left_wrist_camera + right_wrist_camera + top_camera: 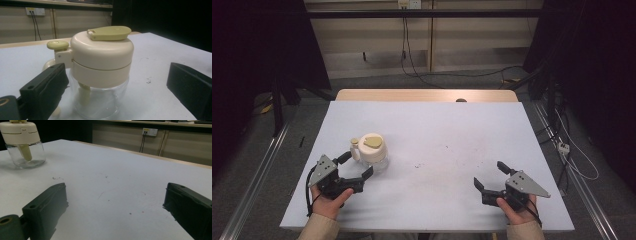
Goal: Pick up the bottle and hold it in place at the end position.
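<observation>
A small clear jar with a cream lid and an olive-green handle on top (pixel 373 149) stands upright on the left half of the white table (pixel 447 130). My left gripper (pixel 358 165) is open, its jaws reaching either side of the jar's near side without touching it. In the left gripper view the jar (pixel 101 72) sits between the two black jaws, with a side knob (pixel 57 45) to its left. My right gripper (pixel 492 175) is open above bare table at the front right. In the right gripper view the jar (pixel 23 143) stands far off at the upper left.
Small dark marks (pixel 418 164) dot the table's middle. A wooden strip (pixel 427 95) runs along the table's far edge. Cables (pixel 412 65) trail over the floor behind, and a power strip (pixel 563 147) lies on the floor to the right.
</observation>
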Demonstrator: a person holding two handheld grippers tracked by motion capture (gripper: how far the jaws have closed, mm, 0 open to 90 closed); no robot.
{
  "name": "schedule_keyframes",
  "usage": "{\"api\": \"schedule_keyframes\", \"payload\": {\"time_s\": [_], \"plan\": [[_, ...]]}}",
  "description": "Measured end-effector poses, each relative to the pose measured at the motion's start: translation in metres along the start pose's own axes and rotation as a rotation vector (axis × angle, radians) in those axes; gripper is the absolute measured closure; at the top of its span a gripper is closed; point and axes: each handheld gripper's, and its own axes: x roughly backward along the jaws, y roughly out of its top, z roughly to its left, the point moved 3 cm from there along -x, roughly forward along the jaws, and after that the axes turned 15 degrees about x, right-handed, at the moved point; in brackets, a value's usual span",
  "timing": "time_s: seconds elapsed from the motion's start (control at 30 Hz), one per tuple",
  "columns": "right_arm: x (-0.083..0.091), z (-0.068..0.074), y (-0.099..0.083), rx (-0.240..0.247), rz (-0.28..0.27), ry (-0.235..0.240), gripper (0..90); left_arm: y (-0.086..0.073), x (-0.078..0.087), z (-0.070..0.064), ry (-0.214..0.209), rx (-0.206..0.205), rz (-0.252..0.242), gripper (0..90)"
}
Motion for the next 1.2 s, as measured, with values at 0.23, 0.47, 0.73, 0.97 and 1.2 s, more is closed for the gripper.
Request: {"api": "schedule_keyframes", "payload": {"time_s": [0.23, 0.47, 0.73, 0.97, 1.2], "plan": [[0.0, 0.002, 0.002, 0.006, -0.006, 0.007, 4.0, -0.002, -0.007, -0.002, 0.056, 0.006, 0.018, 3.1], [0.0, 0.003, 0.002, 0.008, -0.008, 0.009, 4.0, -0.005, -0.018, -0.001, 0.086, 0.033, 0.043, 3.1], [-0.001, 0.002, 0.002, 0.008, -0.007, 0.009, 4.0, -0.006, -0.026, 0.0, 0.124, 0.022, 0.061, 3.2], [-0.001, 0.003, 0.002, 0.009, -0.01, 0.012, 4.3, -0.007, -0.03, 0.0, 0.152, 0.027, 0.064, 3.3], [-0.001, 0.002, 0.002, 0.009, -0.009, 0.009, 4.3, -0.007, -0.036, 0.0, 0.181, 0.024, 0.063, 3.4]]}}
